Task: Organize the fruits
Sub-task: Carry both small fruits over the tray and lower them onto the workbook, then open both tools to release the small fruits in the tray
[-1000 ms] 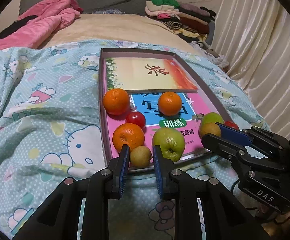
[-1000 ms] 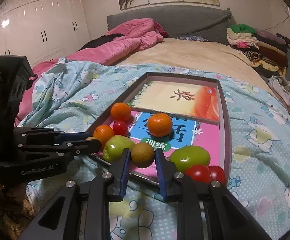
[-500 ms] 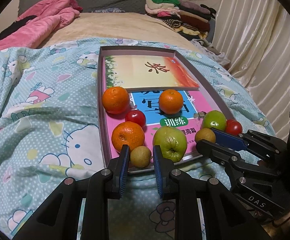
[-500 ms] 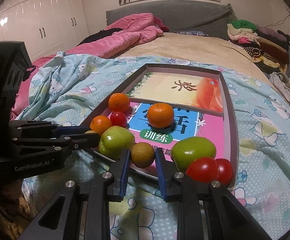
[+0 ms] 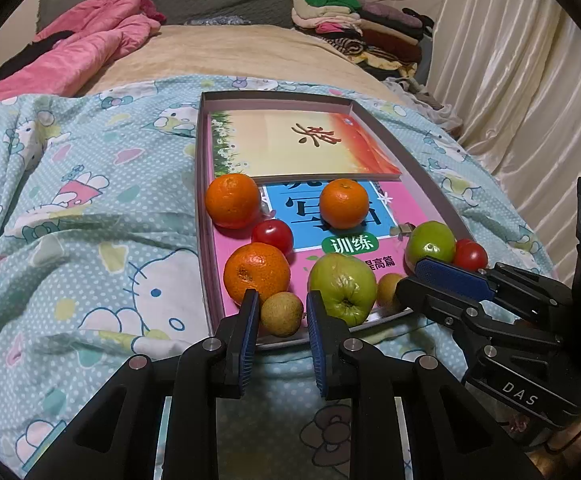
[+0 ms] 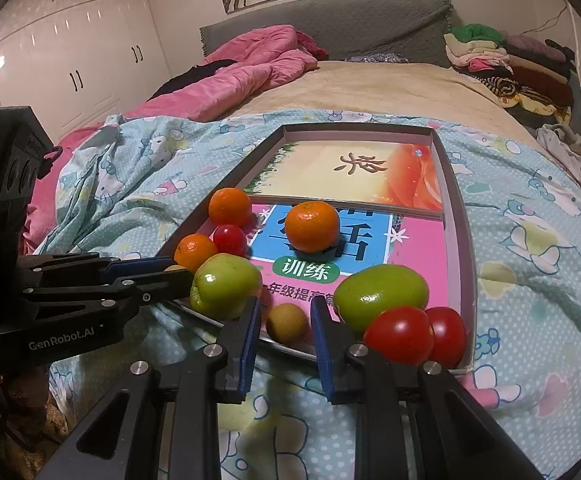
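Observation:
A shallow grey tray (image 5: 200, 200) lined with books lies on the bed and holds the fruit: three oranges, green apples, red tomatoes and two small brown fruits. My left gripper (image 5: 281, 314) is open, its pads either side of one small brown fruit (image 5: 281, 314) at the tray's near left edge, with gaps showing. My right gripper (image 6: 284, 322) is open around the other small brown fruit (image 6: 286, 323) near the tray's front edge, not touching it. A green apple (image 6: 224, 290) and an oval green fruit (image 6: 382, 296) flank it. Two tomatoes (image 6: 400, 334) sit at its right.
The tray rests on a Hello Kitty quilt (image 5: 90, 240). A pink duvet (image 5: 86, 52) lies at the bed's far left, a pile of folded clothes (image 5: 354, 28) at the far right, curtains (image 5: 530, 80) to the right. White wardrobes (image 6: 70, 60) stand at the left.
Both grippers have opened slightly; the right one now shows clear gaps around its small brown fruit, which sits lower at the tray edge. Both views shifted a little.

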`<state>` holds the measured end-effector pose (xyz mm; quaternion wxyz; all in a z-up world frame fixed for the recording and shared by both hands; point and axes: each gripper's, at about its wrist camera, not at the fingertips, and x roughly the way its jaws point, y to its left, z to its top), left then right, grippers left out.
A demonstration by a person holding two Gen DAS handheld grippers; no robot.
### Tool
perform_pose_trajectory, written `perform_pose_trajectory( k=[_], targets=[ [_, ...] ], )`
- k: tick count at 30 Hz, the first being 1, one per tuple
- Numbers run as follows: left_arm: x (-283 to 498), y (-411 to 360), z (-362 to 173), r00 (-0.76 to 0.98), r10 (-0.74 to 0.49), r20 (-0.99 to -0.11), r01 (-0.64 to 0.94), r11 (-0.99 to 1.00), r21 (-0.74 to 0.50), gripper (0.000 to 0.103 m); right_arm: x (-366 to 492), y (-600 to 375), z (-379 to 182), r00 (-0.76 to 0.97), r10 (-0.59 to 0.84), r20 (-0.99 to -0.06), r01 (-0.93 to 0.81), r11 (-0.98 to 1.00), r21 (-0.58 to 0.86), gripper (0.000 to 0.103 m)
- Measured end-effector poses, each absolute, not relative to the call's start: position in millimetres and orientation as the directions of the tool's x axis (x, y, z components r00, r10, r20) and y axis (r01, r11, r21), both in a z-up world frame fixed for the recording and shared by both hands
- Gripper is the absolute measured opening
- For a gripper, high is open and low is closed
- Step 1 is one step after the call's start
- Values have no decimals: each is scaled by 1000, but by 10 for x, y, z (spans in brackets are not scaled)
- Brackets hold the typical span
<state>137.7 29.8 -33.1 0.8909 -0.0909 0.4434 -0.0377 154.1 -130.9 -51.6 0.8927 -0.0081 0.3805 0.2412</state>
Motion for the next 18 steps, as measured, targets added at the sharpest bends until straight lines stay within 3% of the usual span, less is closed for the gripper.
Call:
perform_pose_trajectory(
  k=[6, 7, 9, 18],
  targets=[
    [1377, 298, -333, 604, -147, -784, -14, 981, -195, 24, 1543, -1307, -519, 592, 434, -680, -440, 880, 178, 27],
    [1379, 299, -335, 603, -147, -784, -15, 981, -195, 24, 1541, -1300, -516, 593, 432, -679, -441, 880, 175, 30],
    [1378, 297, -333, 603, -147, -784, -15, 981, -195, 24, 1528, -1282, -504, 592, 438, -676, -450, 876, 174, 44],
    [1385, 308, -335, 603, -142, -785, -18, 981, -191, 24, 1417, -1239, -396, 640, 429, -638, -467, 876, 120, 55]
  ],
)
